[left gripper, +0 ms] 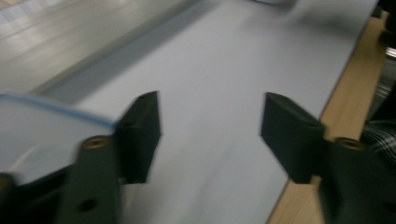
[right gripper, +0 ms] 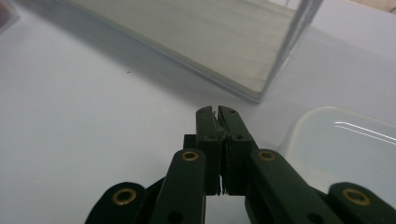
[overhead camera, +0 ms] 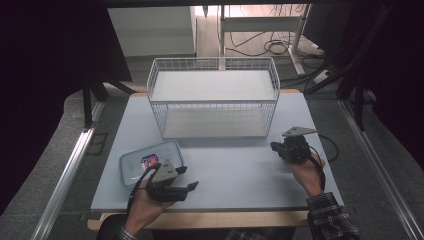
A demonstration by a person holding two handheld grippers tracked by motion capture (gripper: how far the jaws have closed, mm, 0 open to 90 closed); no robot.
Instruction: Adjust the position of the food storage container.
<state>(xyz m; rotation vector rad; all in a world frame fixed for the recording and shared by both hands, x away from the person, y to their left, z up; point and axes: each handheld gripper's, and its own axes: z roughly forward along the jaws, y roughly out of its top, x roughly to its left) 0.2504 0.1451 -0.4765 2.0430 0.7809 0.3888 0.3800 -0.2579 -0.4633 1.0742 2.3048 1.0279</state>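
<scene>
The left gripper (overhead camera: pixel 187 178) is held low over the table (overhead camera: pixel 235 170), jaws spread wide with nothing between them; the blue-rimmed plastic container (overhead camera: pixel 150 161) lies just beside its left jaw. The right gripper (right gripper: pixel 217 112) is seen with jaws pressed together, empty. Beyond them the white wire basket (overhead camera: pixel 214 97) is set. The container could be shoved aside if its rim is clipped by the open jaw.

A pale blue-grey table top (overhead camera: pixel 235 170) with a wooden near edge (overhead camera: pixel 200 218) stands on grey floor (overhead camera: pixel 47 165). Metal rails (overhead camera: pixel 65 175) run along the floor on the left and right. Beyond the far edge, black cables (overhead camera: pixel 272 47) trail under a white desk frame (overhead camera: pixel 260 24), with dark curtains (overhead camera: pixel 45 55) on both sides.
</scene>
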